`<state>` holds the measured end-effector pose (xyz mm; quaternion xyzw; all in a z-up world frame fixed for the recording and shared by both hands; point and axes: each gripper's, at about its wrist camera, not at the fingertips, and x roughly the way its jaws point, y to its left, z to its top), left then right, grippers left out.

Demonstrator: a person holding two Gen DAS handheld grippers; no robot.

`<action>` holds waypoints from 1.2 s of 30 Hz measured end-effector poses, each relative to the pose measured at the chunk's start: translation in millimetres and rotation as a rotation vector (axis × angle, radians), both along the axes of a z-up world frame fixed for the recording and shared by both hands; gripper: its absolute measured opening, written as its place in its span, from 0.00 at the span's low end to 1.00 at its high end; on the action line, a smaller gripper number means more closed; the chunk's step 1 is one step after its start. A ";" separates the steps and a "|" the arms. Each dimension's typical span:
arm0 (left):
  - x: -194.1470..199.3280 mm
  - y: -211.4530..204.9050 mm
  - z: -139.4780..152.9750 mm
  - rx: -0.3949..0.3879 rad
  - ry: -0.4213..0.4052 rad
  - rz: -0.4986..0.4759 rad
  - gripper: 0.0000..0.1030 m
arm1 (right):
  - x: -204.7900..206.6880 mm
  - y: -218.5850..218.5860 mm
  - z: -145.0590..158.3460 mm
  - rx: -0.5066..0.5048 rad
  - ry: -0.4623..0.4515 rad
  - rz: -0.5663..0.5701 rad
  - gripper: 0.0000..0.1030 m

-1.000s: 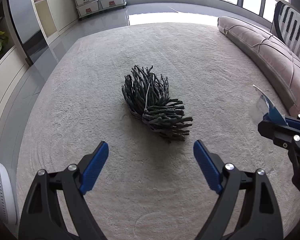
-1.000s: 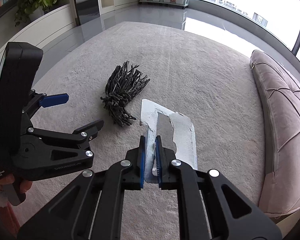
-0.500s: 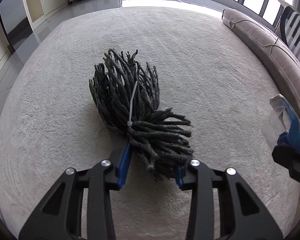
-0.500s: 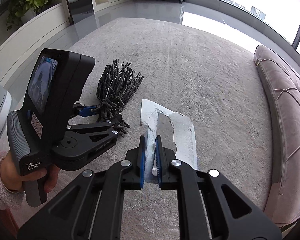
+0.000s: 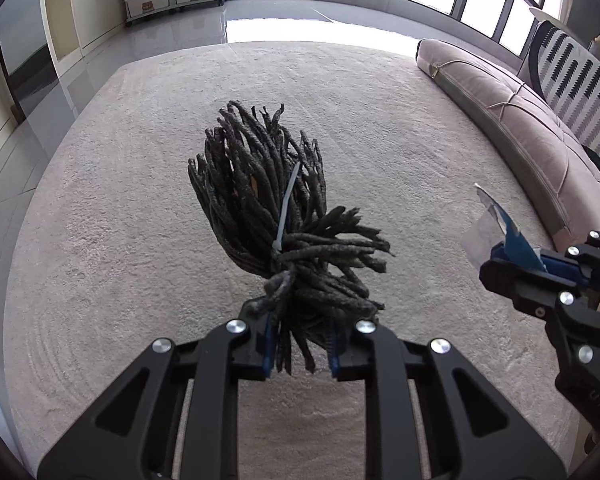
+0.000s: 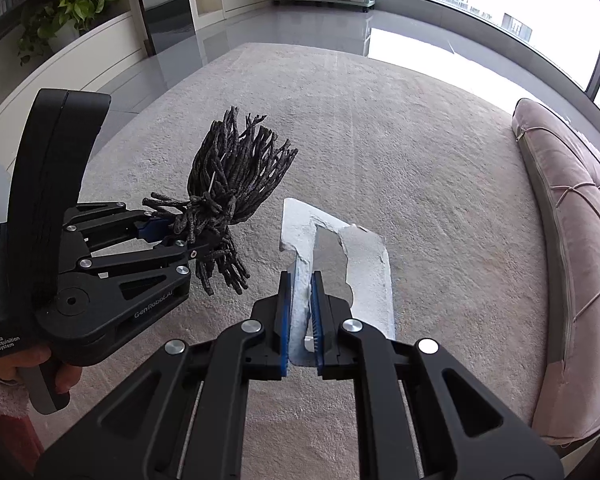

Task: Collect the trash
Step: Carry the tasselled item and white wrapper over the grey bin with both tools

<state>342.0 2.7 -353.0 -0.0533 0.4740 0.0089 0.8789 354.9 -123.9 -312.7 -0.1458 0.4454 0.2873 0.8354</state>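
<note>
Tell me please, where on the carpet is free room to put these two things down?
Bare carpet lies wide between the pink sofa and the glossy floor. It is crowded only near the camera, where the left gripper holds the dark yarn bundle beside the right gripper with its torn wrapper.

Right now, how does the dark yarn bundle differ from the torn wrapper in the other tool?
The yarn bundle is dark, thick and stringy, tied with a pale zip tie; the torn wrapper is a pale, thin, flat sheet. The bundle bulges wider than the left tool; the wrapper sits pinched flat in the right tool. Both are gripped above the carpet.
</note>
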 end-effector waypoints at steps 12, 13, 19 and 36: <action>-95.0 21.2 70.2 0.013 -0.049 0.024 0.19 | -74.2 14.2 60.7 0.022 -0.051 0.057 0.08; -106.0 24.4 77.3 0.015 -0.055 0.029 0.19 | -83.7 17.7 68.4 0.024 -0.059 0.069 0.08; -173.3 58.6 126.1 0.032 -0.088 0.084 0.19 | -145.8 49.4 118.9 0.051 -0.112 0.161 0.08; -367.1 264.1 273.4 0.167 -0.221 0.452 0.19 | -291.4 283.5 237.8 0.218 -0.199 0.602 0.08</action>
